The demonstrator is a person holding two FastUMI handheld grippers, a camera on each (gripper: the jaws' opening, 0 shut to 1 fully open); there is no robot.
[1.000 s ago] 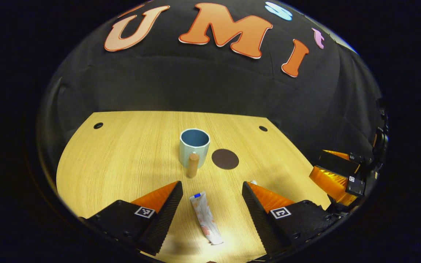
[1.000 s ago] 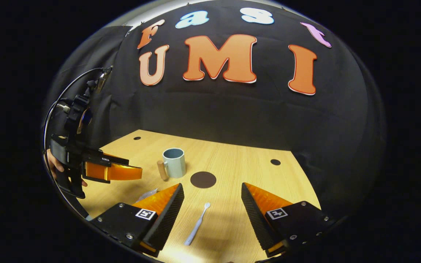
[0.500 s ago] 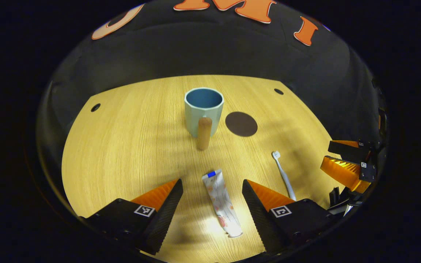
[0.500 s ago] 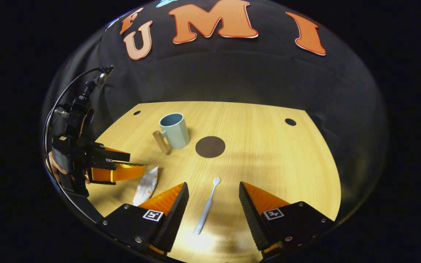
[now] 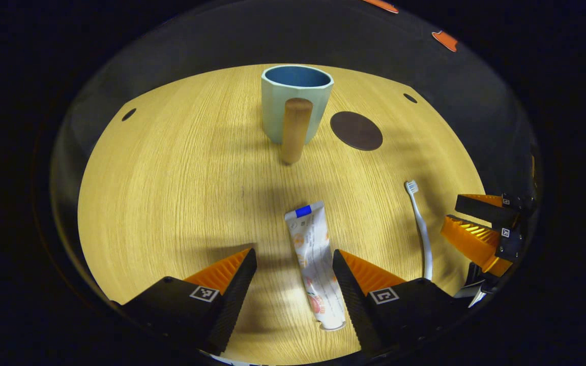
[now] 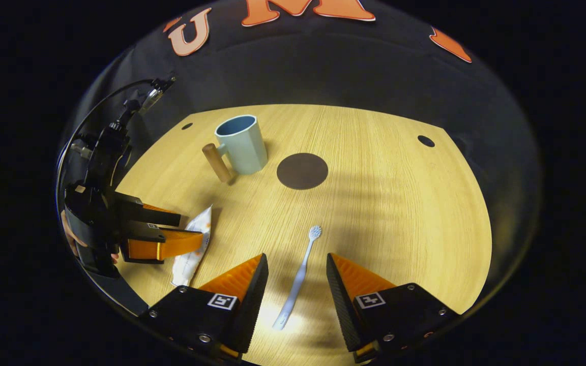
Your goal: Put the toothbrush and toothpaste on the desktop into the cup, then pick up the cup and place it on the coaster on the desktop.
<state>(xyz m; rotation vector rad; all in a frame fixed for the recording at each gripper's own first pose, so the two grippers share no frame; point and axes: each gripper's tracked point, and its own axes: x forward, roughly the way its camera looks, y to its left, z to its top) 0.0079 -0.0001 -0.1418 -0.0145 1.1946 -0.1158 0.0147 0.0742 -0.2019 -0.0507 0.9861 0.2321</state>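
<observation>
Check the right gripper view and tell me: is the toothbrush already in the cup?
No, the toothbrush lies flat on the table between the right gripper's open fingers, apart from the cup.

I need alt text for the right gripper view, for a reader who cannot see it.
The right gripper, open, hangs over a toothbrush lying on a wooden desktop. Farther back stand a pale cup with a wooden handle and a dark round coaster; at the left, the left gripper is above a toothpaste tube.

Pale blue cup w/ wood handle, dk brown coaster.
</observation>
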